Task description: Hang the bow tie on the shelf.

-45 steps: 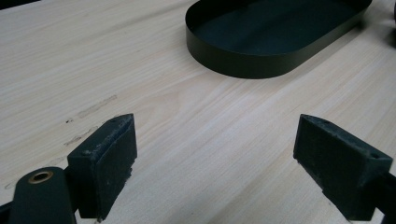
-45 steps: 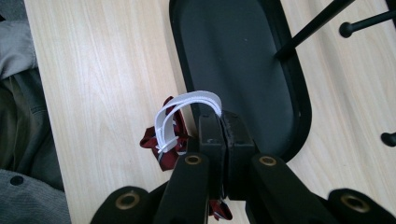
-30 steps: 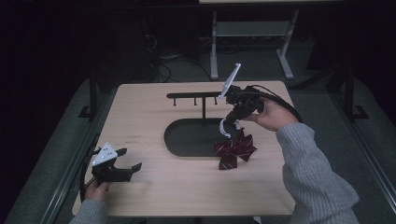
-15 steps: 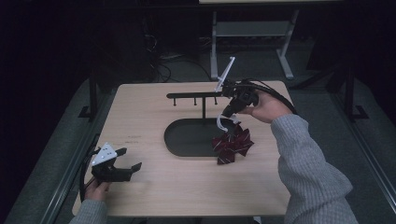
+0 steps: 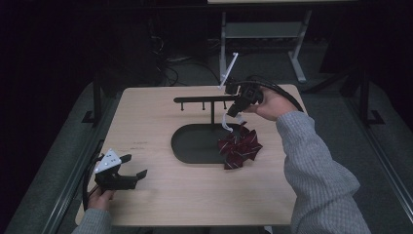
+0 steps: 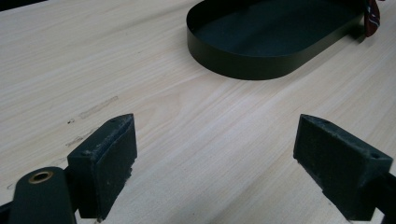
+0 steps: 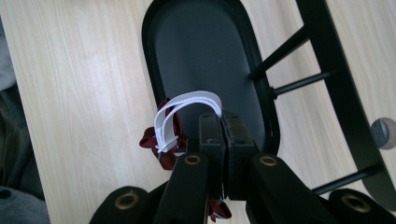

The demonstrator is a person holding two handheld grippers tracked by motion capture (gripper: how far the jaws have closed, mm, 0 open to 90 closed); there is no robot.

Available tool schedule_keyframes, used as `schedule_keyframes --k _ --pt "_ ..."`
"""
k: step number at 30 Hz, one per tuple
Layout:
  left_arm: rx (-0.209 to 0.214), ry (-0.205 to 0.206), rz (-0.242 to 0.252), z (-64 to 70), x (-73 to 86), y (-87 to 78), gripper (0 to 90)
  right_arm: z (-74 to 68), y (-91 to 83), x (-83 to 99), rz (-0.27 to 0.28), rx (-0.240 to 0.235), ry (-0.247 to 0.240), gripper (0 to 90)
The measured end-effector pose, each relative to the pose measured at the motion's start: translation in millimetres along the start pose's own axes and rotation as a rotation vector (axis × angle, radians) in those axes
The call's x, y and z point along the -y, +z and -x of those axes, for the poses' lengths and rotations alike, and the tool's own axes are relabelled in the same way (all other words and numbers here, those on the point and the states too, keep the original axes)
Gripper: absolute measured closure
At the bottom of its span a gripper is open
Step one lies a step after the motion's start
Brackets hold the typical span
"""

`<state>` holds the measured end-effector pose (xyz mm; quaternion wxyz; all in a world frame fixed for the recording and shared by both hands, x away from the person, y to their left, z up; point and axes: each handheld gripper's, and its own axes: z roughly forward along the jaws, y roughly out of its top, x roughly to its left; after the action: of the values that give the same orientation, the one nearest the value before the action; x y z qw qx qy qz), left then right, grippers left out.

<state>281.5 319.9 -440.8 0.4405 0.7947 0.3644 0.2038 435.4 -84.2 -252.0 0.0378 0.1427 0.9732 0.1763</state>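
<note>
Two grippers work over a pale wooden table [image 5: 160, 204] with a fine straight grain. The right gripper [image 5: 235, 108], held in a hand with a grey knitted sleeve [image 5: 316, 175], hangs above the far right part of the table. In the right gripper view its jaws are pressed together on a white elastic strap [image 7: 187, 109], a flat ribbed band that arches up and over in a loop. From that strap hangs a dark red bow [image 5: 239, 146], made of folded, striped fabric loops fanned out like a rosette. The bow rests at the right end of a black oval tray [image 5: 195, 146], partly over its rim and partly on the wood beside it.

The tray is smooth matte metal with a low upright wall. From it rises a thin black post carrying a flat horizontal bar [image 5: 204, 99] with short pegs hanging below it. The bar sits just left of the right gripper, and in the right gripper view its pegs cross the space beside the jaws.

The left gripper [image 5: 130, 167] lies near the front left corner, well apart from the tray, held by the person's other hand. Its jaws stand wide apart with nothing between them, their blocky pads rough and dull above bare wood marked by a few faint scuffs [image 6: 95, 107].
</note>
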Motion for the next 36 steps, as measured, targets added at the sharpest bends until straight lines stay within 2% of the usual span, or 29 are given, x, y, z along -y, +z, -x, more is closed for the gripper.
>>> schedule_keyframes --k 22,36 --pt "-0.002 0.003 -0.001 -1.5 0.0 -1.7 12.9 19.9 -0.4 -15.9 -0.019 0.010 0.022 87.7" --pt "-0.001 -0.001 0.000 -2.3 0.2 -2.6 12.9 41.5 7.3 -19.0 -0.037 0.004 0.073 87.6"
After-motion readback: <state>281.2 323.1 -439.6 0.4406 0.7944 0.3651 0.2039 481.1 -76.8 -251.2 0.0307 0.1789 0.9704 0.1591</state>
